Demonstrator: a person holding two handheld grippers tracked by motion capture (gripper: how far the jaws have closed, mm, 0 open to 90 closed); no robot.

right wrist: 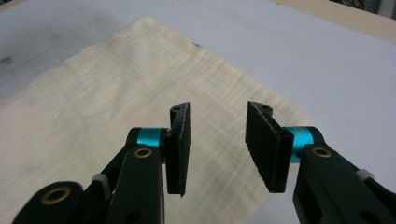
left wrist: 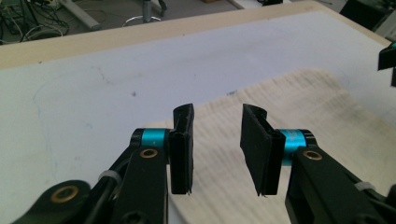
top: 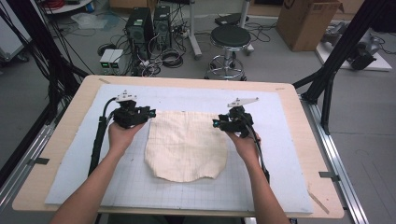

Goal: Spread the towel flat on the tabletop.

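Wooden table (top: 56, 154) carries pale grid mat (top: 261, 186), probably as flat work surface. Cream cloth (top: 187, 149) lies spread flat on mat centre, far edge straight, near edge rounded. Left gripper (top: 150, 113) sits at cloth's far-left corner, jaws apart, nothing held; cloth corner lies just under gap. Right gripper (top: 215, 123) mirrors it at far-right corner, jaws also apart and empty. The 2 grippers flank cloth, likely ready to pinch both corners together.
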